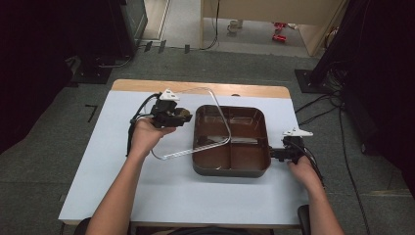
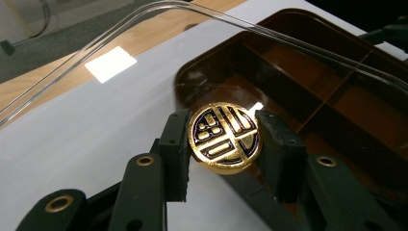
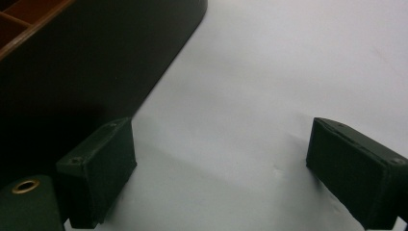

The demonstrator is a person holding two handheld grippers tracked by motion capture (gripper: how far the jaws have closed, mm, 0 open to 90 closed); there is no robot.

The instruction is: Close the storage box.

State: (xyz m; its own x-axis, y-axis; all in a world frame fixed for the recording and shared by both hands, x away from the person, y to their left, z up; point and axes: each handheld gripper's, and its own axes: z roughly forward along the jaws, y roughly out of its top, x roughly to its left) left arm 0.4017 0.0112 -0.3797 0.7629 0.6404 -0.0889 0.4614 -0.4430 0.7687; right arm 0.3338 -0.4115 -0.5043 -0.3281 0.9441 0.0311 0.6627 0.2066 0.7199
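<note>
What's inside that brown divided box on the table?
The brown box looks empty: its dividers and bare bottoms show in the high view. The clear lid, lifted by its gold knob in the left gripper, overlaps the left part, which shows through it.

Lab: black stands [image 1: 320,58], floor cables [image 1: 318,110]

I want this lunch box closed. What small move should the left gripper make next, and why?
Probably carry the clear lid rightward over the brown box: the left gripper grips its gold knob and the lid overlaps only the box's left part.
</note>
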